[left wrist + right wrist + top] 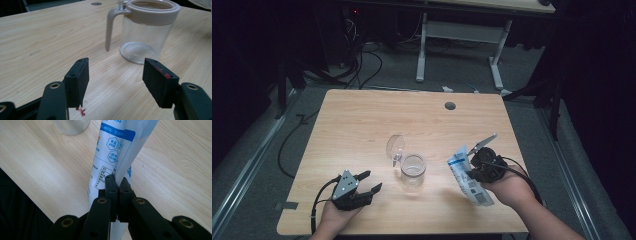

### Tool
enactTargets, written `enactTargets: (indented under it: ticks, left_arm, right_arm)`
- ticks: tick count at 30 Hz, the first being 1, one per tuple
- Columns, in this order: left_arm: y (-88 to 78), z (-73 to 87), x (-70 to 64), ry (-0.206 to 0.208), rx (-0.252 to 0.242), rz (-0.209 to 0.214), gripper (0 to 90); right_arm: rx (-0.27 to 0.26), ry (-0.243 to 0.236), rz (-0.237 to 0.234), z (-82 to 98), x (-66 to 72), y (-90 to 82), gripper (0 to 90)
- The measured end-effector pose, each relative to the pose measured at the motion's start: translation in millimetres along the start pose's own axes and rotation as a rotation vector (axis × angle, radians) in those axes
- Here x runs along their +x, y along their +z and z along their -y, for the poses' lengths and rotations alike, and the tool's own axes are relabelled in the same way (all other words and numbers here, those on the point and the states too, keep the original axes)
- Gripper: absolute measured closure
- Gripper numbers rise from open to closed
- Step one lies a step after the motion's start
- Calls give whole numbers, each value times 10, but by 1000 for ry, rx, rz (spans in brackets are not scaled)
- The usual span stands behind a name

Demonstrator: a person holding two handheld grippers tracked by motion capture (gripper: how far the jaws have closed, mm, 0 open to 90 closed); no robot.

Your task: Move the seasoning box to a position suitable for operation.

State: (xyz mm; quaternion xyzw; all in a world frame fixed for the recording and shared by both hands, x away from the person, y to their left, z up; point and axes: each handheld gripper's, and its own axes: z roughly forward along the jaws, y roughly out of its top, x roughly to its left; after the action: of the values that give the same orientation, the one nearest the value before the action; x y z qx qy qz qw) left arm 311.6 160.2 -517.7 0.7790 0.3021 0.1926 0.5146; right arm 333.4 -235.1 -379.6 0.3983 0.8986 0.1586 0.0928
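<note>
A clear glass jug (pixel 413 170) (pixel 143 32) with a beige rim and handle stands open near the table's middle front, its hinged lid (pixel 395 145) tipped up behind it. My left gripper (pixel 368 183) (pixel 116 82) rests on the table left of the jug, jaws wide open and empty, pointing at the jug's base. To the right of the jug, my right gripper (pixel 472 167) (pixel 118 185) is shut on a white and blue printed pouch (pixel 468 177) (pixel 113 155), holding it off the table.
The wooden table (pixel 362 125) has a round cable hole (pixel 450 106) at the back. Behind it stand a white desk frame (pixel 459 40) and loose cables (pixel 362 60) on the floor. A small red smear (pixel 82 111) marks the wood under my left jaws.
</note>
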Motion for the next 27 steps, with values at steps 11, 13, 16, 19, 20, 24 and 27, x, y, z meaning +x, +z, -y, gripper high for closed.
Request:
enactTargets:
  ticks: [11,13,16,19,20,24,27]
  left_arm:
    - [25,-19,-118,25,2,40,367]
    - [22,-19,-120,22,-1,42,367]
    - [15,-20,-123,21,-6,44,367]
    - [16,-23,-138,24,-6,51,367]
    - [20,-25,-146,25,-4,56,367]
    - [41,-25,-188,31,-3,71,367]
    - [66,-26,-243,41,2,82,367]
  right_arm:
    - [19,-39,-21,-152,128,7,894]
    - [27,-46,-24,-180,147,21,894]
    - [35,-60,-24,-224,168,41,894]
    - [35,-70,-29,-280,194,53,894]
    - [34,-72,-31,-299,204,55,894]
    - [27,-80,-38,-376,240,52,893]
    - [23,-80,-39,-430,267,48,894]
